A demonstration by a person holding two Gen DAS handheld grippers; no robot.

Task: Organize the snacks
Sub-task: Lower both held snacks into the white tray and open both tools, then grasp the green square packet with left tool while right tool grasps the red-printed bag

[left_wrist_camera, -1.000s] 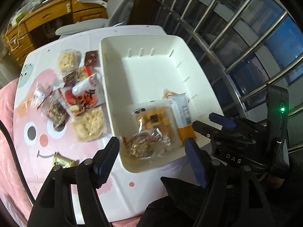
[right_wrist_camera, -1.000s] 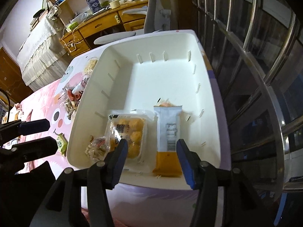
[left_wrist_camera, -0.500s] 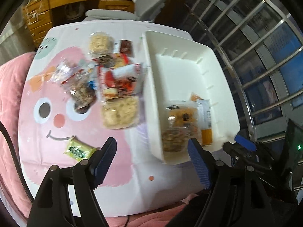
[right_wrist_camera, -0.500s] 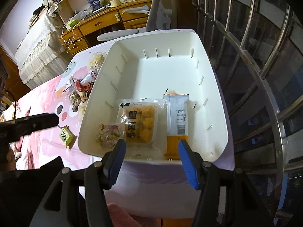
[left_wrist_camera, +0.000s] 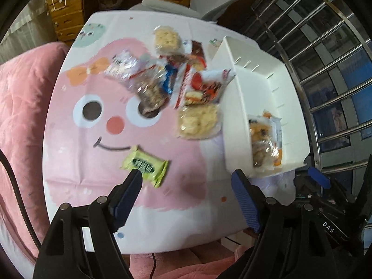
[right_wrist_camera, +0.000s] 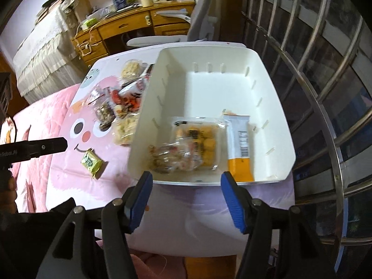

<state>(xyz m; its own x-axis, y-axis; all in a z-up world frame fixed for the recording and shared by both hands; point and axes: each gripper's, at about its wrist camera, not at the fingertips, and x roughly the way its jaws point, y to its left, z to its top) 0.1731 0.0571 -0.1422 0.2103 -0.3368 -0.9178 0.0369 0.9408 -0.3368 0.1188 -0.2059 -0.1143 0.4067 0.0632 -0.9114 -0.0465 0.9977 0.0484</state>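
A white bin (right_wrist_camera: 267,88) (left_wrist_camera: 274,79) stands on the right of a pink cartoon-face table. In it lie a clear pack of yellow balls (right_wrist_camera: 202,137), an orange-and-white bar (right_wrist_camera: 239,146) and a clear nut pack (right_wrist_camera: 167,158). A pile of snack packs (left_wrist_camera: 176,86) (right_wrist_camera: 118,102) lies left of the bin. A green candy pack (left_wrist_camera: 145,166) (right_wrist_camera: 91,162) lies alone near the front. My left gripper (left_wrist_camera: 186,181) is open and empty, its left finger just short of the green pack. My right gripper (right_wrist_camera: 186,183) is open and empty before the bin's near wall.
A pink blanket (left_wrist_camera: 21,107) lies left of the table. A metal window grille (right_wrist_camera: 325,74) runs along the right. A grey chair (right_wrist_camera: 200,25) and a wooden desk (right_wrist_camera: 130,25) stand behind the table.
My left gripper has swung left, from the bin's near corner to the green candy pack. My right gripper has drawn back from the bin.
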